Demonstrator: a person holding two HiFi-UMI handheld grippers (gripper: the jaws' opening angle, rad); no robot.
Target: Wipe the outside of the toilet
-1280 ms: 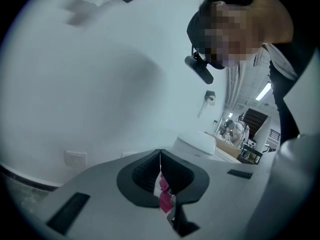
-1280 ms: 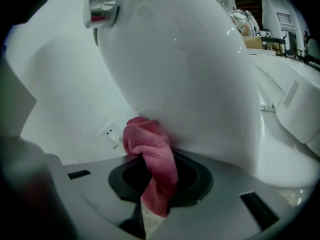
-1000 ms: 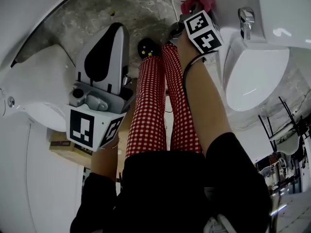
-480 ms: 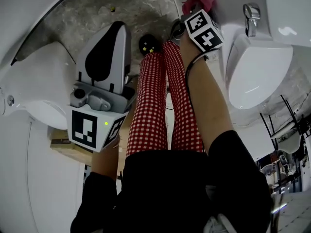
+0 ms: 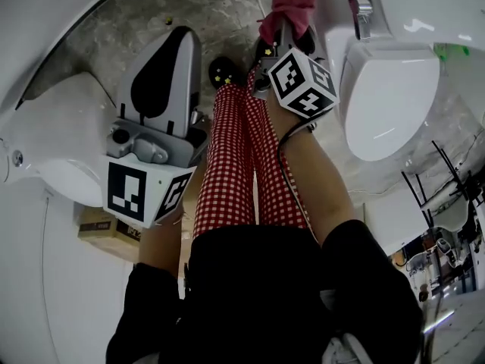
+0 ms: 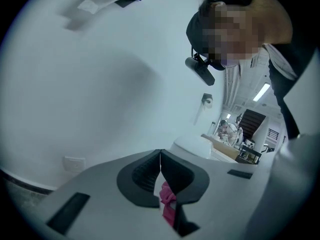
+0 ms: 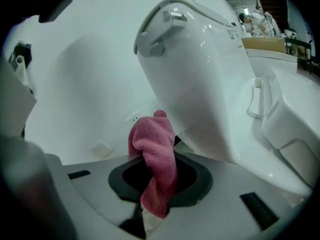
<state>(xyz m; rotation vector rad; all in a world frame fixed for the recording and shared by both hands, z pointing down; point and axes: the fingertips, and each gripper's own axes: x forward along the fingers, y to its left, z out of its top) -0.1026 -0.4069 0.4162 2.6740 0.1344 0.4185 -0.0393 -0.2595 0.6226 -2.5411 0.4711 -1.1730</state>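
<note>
Beside toilet [image 7: 200, 74], right tool [image 7: 159, 173] clamps pink cloth [image 7: 154, 146].

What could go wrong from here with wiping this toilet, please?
1. The right claw grips the pink cloth with much of it hanging loose; rubbing the toilet may pull it free.
2. The chrome flush lever sits near the cloth, so a careless stroke might press it.

The right gripper [image 5: 286, 30] has drawn back toward the person, so its marker cube sits lower in the head view; the pink cloth [image 5: 292, 2] in its jaws now shows more fully. The toilet [image 5: 386, 89] lies further left in that view.
</note>
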